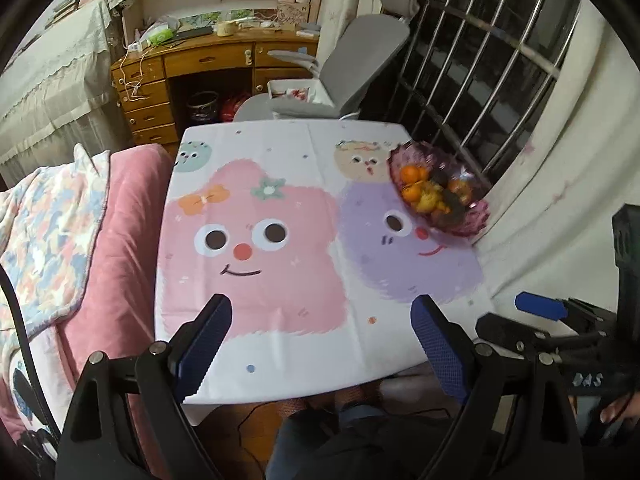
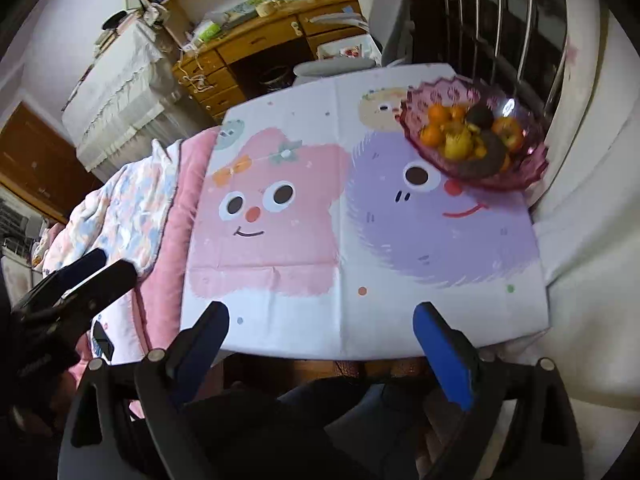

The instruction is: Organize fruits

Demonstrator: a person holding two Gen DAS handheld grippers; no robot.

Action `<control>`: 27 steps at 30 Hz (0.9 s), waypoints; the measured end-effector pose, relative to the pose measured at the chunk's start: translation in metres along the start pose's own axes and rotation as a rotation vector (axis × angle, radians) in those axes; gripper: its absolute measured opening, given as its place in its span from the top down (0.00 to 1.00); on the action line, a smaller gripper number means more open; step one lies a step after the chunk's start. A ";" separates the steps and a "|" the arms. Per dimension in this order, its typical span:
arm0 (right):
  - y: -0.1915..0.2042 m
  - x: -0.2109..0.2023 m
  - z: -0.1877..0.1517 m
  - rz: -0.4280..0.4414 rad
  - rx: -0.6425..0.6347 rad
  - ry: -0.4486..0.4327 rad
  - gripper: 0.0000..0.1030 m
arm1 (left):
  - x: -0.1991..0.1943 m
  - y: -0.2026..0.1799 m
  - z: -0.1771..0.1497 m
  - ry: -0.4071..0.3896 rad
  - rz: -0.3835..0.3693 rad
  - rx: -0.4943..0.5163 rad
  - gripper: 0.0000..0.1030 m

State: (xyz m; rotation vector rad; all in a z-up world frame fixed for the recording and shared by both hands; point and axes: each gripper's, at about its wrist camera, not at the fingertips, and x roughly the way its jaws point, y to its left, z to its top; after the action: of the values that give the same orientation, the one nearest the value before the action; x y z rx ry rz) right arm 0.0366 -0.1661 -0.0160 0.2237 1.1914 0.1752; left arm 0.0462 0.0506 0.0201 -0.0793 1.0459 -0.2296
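Observation:
A purple glass bowl point(image 1: 476, 220) point(image 2: 524, 176) stands at the far right corner of the table, filled with several fruits: oranges point(image 1: 414, 174) point(image 2: 438, 114), a yellow fruit point(image 2: 458, 146) and dark ones point(image 2: 480, 116). My left gripper point(image 1: 320, 320) is open and empty, held above the table's near edge. My right gripper point(image 2: 320, 322) is open and empty, also over the near edge, far from the bowl. The right gripper shows in the left wrist view point(image 1: 540, 306) at lower right; the left one shows in the right wrist view point(image 2: 92, 268) at lower left.
The table wears a cartoon-printed cloth point(image 1: 260, 240) point(image 2: 280, 220). A pink-covered bed with a patterned quilt point(image 1: 52, 240) lies left of it. A grey office chair point(image 1: 360, 68) and a wooden desk point(image 1: 192, 64) stand behind. A barred window point(image 1: 492, 60) is on the right.

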 end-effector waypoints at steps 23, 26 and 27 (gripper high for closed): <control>-0.008 -0.047 -0.038 -0.121 -0.055 -0.222 0.00 | -0.022 -0.044 -0.034 -0.129 0.171 -0.053 0.01; -0.004 -0.050 -0.039 -0.120 -0.075 -0.233 0.00 | -0.023 -0.047 -0.035 -0.136 0.188 -0.045 0.01; -0.004 -0.050 -0.039 -0.119 -0.079 -0.235 0.00 | -0.024 -0.048 -0.035 -0.137 0.192 -0.042 0.01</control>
State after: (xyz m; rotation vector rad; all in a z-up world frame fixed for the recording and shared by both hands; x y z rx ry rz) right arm -0.0181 -0.1796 0.0139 0.1002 0.9588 0.0889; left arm -0.0027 0.0108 0.0309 -0.0312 0.9157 -0.0272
